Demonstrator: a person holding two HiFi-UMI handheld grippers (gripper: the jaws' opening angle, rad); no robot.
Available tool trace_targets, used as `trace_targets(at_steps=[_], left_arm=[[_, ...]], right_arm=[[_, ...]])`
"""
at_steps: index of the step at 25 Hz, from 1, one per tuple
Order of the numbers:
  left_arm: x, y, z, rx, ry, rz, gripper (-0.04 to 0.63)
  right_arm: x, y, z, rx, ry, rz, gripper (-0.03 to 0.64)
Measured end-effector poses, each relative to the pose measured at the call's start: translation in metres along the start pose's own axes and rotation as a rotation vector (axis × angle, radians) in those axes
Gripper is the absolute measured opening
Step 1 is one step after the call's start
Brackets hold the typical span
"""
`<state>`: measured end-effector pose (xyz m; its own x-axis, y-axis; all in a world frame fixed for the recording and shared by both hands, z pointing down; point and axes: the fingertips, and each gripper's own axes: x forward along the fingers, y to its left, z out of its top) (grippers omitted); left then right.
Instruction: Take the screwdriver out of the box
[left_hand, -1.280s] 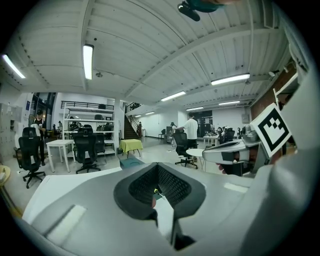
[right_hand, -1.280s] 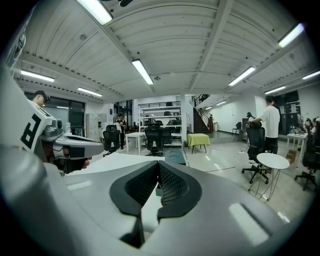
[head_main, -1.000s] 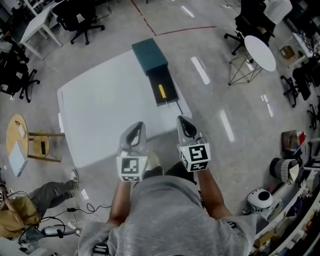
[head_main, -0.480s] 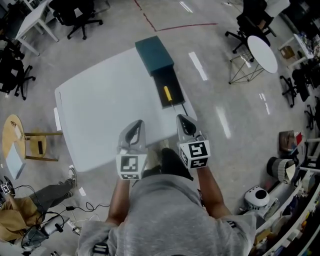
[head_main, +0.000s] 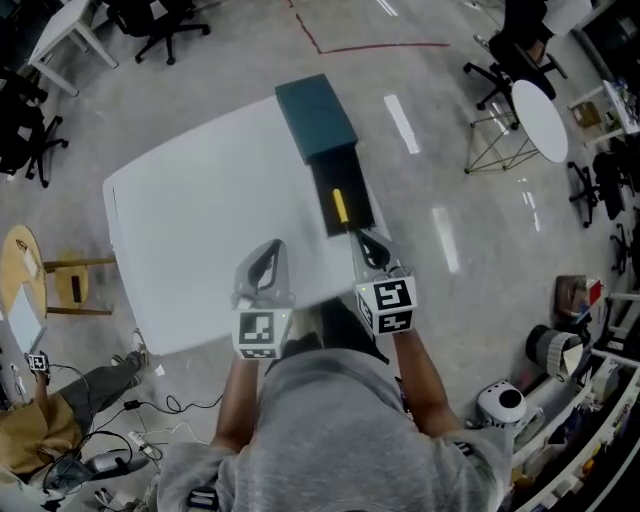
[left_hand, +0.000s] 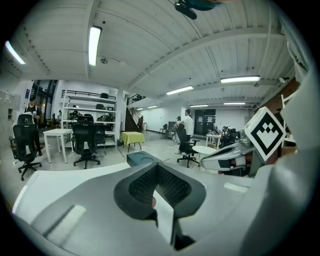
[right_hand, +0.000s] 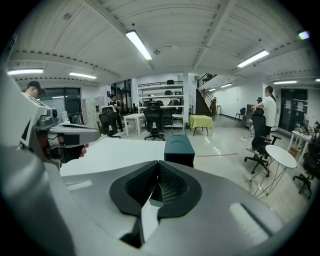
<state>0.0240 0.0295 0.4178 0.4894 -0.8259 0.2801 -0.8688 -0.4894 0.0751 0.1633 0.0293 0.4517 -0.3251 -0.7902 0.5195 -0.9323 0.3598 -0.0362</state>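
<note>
A teal box stands at the far right edge of the white table, with its dark drawer pulled out toward me. In the drawer lies the screwdriver with a yellow handle. My right gripper is shut and empty, its tip just short of the drawer's near end. To its left, over the table's near edge, my left gripper is shut and empty too. The right gripper view shows the teal box straight ahead; the left gripper view shows the box beyond its shut jaws.
Office chairs stand past the table's far side. A round white table and more chairs are at the right. A wooden stool and a seated person's legs are at the left. Red tape marks the floor.
Both grippers have moved forward and lower toward the table. The table and box now sit closer in the head view, and the right gripper's tip has neared the drawer.
</note>
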Motion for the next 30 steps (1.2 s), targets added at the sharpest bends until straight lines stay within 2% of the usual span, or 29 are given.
trace_targets(at_steps=[8,19,23,30], left_arm=[[0.051,0.011,-0.026,-0.043,0.081,0.028,0.011],[0.089,0.025,-0.082,-0.099,0.209,0.050,0.012],[0.098,0.024,-0.091,-0.114,0.229,0.042,0.012],[0.113,0.019,-0.095,-0.122,0.245,0.025,0.012]], right_arm=[[0.058,-0.031,-0.031,0.015,0.169,0.046,0.005],[0.115,-0.043,-0.086,0.060,0.358,0.096,0.005],[0.123,-0.047,-0.096,0.067,0.406,0.097,0.009],[0.132,-0.047,-0.105,0.087,0.478,0.130,0.058]])
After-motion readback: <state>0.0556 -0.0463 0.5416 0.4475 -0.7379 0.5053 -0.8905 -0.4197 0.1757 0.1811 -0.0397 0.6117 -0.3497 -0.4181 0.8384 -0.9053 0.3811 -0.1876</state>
